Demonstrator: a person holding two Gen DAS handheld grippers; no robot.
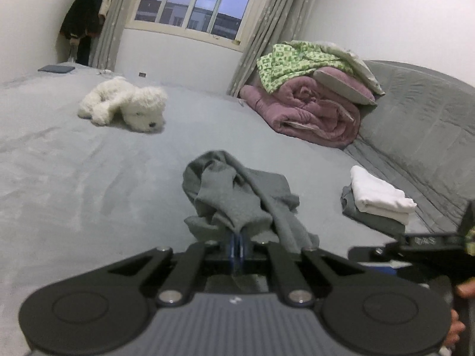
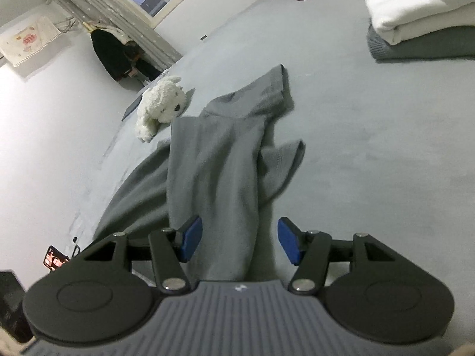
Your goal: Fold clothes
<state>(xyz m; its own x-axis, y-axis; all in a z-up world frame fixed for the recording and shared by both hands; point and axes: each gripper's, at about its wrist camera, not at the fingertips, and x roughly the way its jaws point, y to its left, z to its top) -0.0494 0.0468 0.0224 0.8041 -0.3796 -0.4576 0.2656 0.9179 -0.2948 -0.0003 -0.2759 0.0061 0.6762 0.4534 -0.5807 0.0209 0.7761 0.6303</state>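
A crumpled grey garment (image 1: 237,195) lies on the grey bed (image 1: 89,178). My left gripper (image 1: 237,241) is shut on an edge of the grey garment, its blue pads pressed together with cloth between them. In the right wrist view the same grey garment (image 2: 213,160) hangs and stretches forward from between the blue pads (image 2: 193,237). My right gripper (image 2: 240,241) is open, with the cloth lying in the gap between its pads. The right gripper also shows at the right edge of the left wrist view (image 1: 415,243).
A folded white and dark grey stack (image 1: 380,198) sits at the right, also in the right wrist view (image 2: 415,14). A white plush dog (image 1: 124,103) lies further back. A pile of pink and green bedding (image 1: 311,95) lies by the grey headboard (image 1: 421,112).
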